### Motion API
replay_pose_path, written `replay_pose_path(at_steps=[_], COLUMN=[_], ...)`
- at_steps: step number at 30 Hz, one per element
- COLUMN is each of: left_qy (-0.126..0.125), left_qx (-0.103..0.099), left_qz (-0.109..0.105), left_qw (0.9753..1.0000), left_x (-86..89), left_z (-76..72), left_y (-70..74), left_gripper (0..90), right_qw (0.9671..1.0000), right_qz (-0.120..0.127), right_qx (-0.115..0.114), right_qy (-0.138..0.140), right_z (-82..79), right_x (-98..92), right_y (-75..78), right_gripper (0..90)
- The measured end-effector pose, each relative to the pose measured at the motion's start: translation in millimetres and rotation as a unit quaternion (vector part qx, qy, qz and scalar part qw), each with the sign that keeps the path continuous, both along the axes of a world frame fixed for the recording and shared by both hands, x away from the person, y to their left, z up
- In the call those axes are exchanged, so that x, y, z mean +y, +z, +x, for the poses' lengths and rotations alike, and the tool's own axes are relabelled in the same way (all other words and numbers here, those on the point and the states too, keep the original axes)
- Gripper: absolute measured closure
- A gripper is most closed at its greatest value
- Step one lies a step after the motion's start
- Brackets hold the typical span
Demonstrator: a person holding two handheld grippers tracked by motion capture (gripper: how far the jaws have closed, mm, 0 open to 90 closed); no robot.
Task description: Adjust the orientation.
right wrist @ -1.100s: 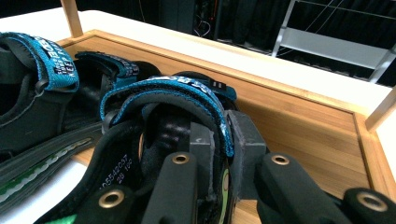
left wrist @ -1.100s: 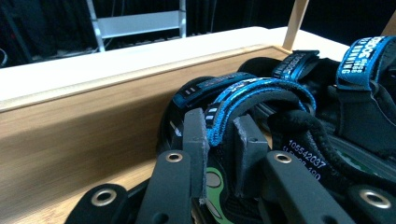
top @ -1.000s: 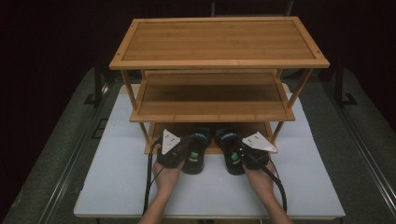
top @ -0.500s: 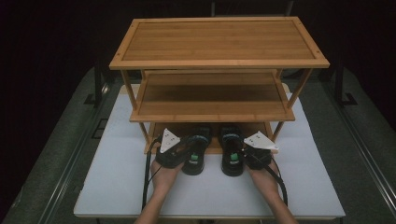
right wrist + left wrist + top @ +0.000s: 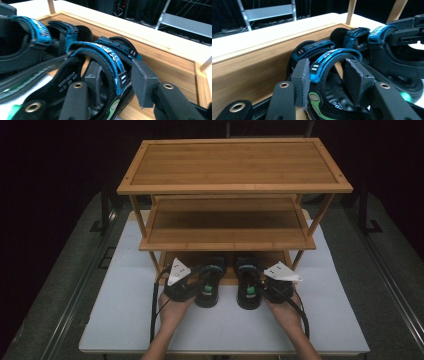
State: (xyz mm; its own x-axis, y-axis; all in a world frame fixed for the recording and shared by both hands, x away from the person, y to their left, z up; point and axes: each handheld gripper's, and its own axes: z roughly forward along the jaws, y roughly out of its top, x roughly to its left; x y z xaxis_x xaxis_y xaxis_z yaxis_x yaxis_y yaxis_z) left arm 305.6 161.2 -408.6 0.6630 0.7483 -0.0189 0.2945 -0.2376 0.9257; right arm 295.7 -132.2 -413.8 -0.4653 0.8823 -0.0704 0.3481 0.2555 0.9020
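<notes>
The left hand-held gripper (image 5: pixel 186 281) sits at the front of the wooden rack (image 5: pixel 235 185) on the white counter (image 5: pixel 125 320), and just to its right lies the left sandal (image 5: pixel 209 282), a black one with blue straps. From above, the sandal's long axis runs front to back, its toe end tucked under the rack's middle shelf over the bottom shelf (image 5: pixel 200 259) and its heel end out toward the person. The left gripper view adds what the high view cannot: the left hand-held gripper (image 5: pixel 325 80) has its jaws apart on either side of the blue heel strap (image 5: pixel 329 58), one pad close against the strap's outer side and the other clear of it; whether they pinch it I cannot tell. Further right, the right sandal (image 5: pixel 248 281) lies parallel, pointing the same way, just left of the right hand-held gripper (image 5: pixel 274 282). In the right gripper view, the right hand-held gripper (image 5: pixel 117 77) straddles that sandal's blue strap (image 5: pixel 110 62), one pad inside the shoe, the other outside beside the strap, a small gap showing. That view also shows the sandal's front resting on the bottom shelf's wood (image 5: pixel 160 60).
</notes>
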Motion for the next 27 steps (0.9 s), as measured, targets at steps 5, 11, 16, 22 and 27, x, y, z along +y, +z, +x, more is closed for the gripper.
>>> replay_pose_path(at_steps=[5, 11, 16, 22, 27], left_qy=[-0.02, -0.046, -0.066, -0.074, -0.062], left_qx=[-0.008, -0.015, -0.014, -0.019, -0.018], left_qz=[-0.001, -0.01, -0.005, 0.0, 0.002], left_qw=[0.9998, 0.9988, 0.9977, 0.9971, 0.9979], left_x=[3.2, 9.1, 14.9, 22.3, 27.2], left_z=[-8.6, -23.0, -35.1, -45.7, -51.9], left_y=[7.1, 13.2, 13.6, 10.2, 5.2], left_gripper=[51.7, 48.4, 46.5, 43.2, 35.3], right_qw=[0.9999, 0.9986, 0.997, 0.9962, 0.9956], right_qz=[0.007, 0.036, 0.046, 0.042, 0.028], right_qx=[0.0, 0.0, 0.004, 0.012, 0.032], right_qy=[0.015, 0.038, 0.063, 0.075, 0.084], right_z=[-9.5, -26.3, -44.0, -61.6, -65.9], right_x=[-6.3, -20.9, -29.6, -36.5, -34.5], right_y=[6.5, 12.9, 12.9, 6.6, -4.6], right_gripper=[54.3, 49.2, 44.0, 37.2, 34.4])
